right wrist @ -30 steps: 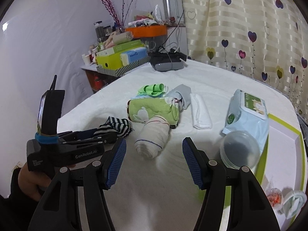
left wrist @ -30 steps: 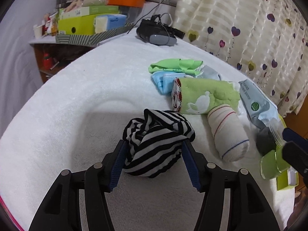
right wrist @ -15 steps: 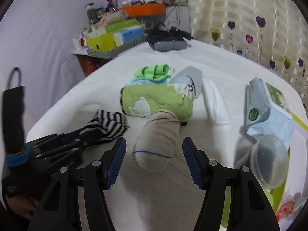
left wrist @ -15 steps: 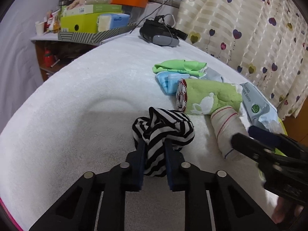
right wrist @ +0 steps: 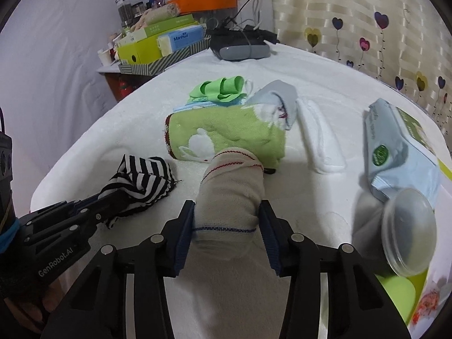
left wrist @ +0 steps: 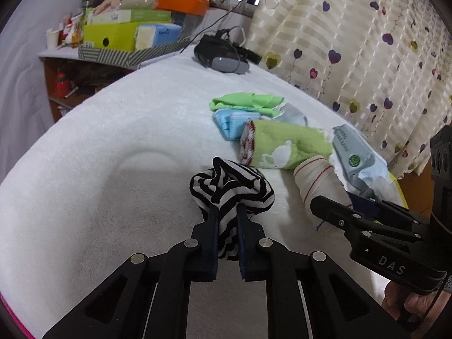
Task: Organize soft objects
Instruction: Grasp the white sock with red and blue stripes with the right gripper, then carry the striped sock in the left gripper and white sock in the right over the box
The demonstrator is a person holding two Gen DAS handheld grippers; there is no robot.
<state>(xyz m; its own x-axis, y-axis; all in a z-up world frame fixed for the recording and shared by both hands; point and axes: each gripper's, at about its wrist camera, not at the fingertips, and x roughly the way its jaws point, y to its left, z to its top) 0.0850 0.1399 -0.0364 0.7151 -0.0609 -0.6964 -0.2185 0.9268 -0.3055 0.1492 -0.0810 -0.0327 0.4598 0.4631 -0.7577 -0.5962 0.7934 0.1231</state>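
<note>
Soft things lie on the fluffy white bed [left wrist: 93,152]. The left gripper [left wrist: 227,217] pinches the black-and-white striped cloth [left wrist: 231,188] tight. The right gripper [right wrist: 227,214] is spread around the rolled cream sock [right wrist: 228,195], pads touching its sides. A green rolled towel [right wrist: 226,137] lies just behind the sock.

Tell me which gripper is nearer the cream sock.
Right. The right gripper straddles the cream sock, a finger against each side, jaws not yet shut. The left gripper is off to the sock's left, clamped on the striped cloth.
</note>
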